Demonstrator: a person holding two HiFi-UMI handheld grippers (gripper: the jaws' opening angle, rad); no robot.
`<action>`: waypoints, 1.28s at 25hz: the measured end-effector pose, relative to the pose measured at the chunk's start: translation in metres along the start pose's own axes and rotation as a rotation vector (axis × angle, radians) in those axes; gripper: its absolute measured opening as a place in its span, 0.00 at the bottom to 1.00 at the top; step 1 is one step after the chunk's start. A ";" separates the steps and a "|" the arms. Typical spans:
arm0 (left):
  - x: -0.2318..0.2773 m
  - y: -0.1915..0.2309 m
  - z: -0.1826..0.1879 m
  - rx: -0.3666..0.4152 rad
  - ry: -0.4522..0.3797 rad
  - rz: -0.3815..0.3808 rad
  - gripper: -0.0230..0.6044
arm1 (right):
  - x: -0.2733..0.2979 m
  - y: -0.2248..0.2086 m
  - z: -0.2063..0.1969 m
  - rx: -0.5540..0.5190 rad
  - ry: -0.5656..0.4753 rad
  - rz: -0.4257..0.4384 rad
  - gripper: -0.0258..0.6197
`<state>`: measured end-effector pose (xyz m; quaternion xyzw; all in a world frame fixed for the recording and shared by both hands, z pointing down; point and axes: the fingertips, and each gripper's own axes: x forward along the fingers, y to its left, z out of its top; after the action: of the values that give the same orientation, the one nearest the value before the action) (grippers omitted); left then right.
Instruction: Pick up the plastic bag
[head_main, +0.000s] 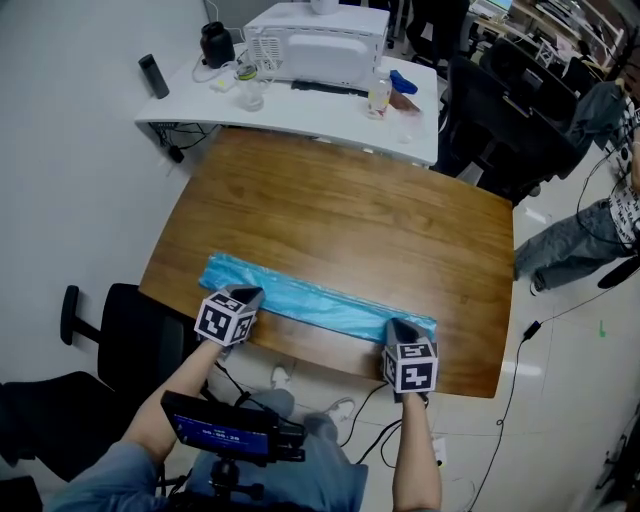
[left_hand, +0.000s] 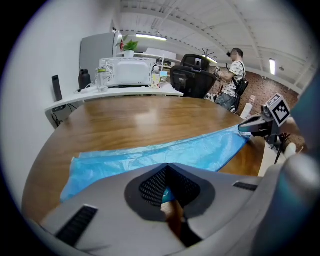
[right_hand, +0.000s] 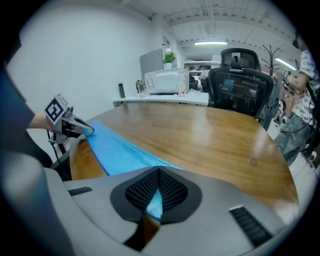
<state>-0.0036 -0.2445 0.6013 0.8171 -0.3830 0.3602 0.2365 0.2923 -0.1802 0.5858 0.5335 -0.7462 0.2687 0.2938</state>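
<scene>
Grippers clamp both ends of the plastic bag (head_main: 310, 300), a long blue strip stretched out along the near edge of the wooden table (head_main: 350, 210).

At the table's near left corner, my left gripper (head_main: 250, 296) has its jaws closed on the bag's left end. Its own view shows the mesh pads meeting at the tips, with a sliver of blue film caught between them.

Towards the table's near right corner, my right gripper (head_main: 400, 326) is likewise closed on the other end, and a fold of pale blue plastic shows in the narrow slot between its pads.

Between the two grippers the bag rests on the tabletop, wrinkled along its length, with its near side close to the table's edge. I cannot tell from these views whether the pinched ends are lifted clear of the wood. The rest of the table, from the bag to the far edge, is bare and glossy under the ceiling lights.

Beyond the table's far edge stands a white desk (head_main: 300, 115) carrying a white microwave (head_main: 315, 45) and small clutter. A black chair (head_main: 130, 330) sits just off the table's left side, and a person (head_main: 590, 225) is well off to the table's right.
</scene>
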 end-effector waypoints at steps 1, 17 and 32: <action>-0.003 0.000 0.002 0.005 -0.011 0.011 0.05 | -0.003 0.000 0.003 0.005 -0.019 0.005 0.04; -0.093 -0.073 0.051 0.009 -0.329 0.137 0.05 | -0.092 0.031 0.052 -0.084 -0.278 0.191 0.04; -0.244 -0.161 0.114 0.225 -0.797 -0.024 0.05 | -0.211 0.151 0.114 -0.131 -0.690 0.234 0.04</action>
<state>0.0616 -0.1132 0.3240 0.9177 -0.3935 0.0524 -0.0171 0.1858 -0.0836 0.3422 0.4838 -0.8730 0.0565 0.0257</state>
